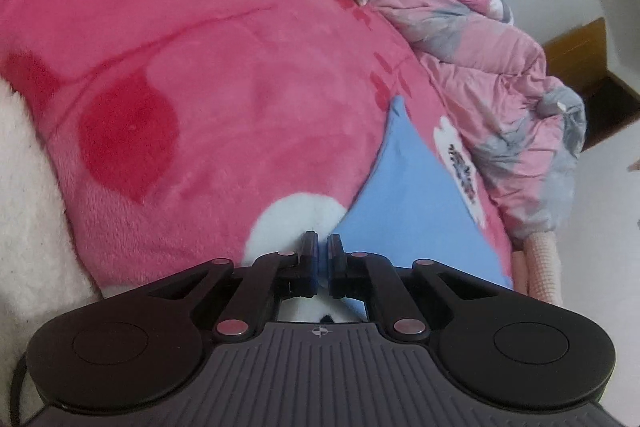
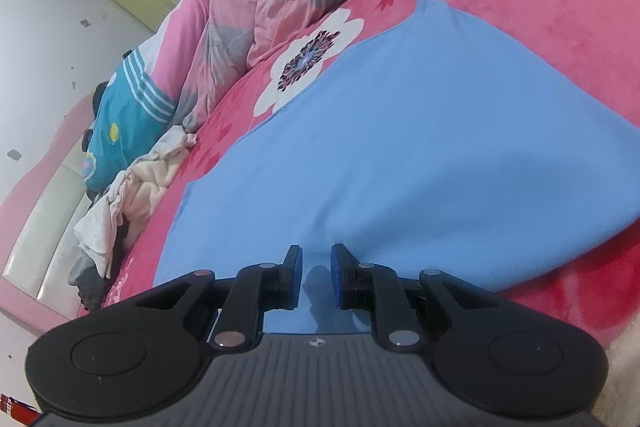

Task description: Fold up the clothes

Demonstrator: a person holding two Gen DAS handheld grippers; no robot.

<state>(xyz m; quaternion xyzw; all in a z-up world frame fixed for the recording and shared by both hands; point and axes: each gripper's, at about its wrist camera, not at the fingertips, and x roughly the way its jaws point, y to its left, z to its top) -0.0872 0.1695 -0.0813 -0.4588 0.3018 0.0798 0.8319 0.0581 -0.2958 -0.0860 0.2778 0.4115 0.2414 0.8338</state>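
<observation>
My matt black plastic left gripper [image 1: 322, 247] sits over a fuzzy pink fleece blanket [image 1: 224, 75]; beside the blanket, the blue cloth [image 2: 420, 147] looks smooth and matt.

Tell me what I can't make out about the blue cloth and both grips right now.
- Blue cloth: near edge hidden under the right gripper body, right wrist view.
- Left gripper: nearly closed; whether cloth sits between the pads is unclear, left wrist view.
- Garment type: no sleeves or collar visible.
</observation>
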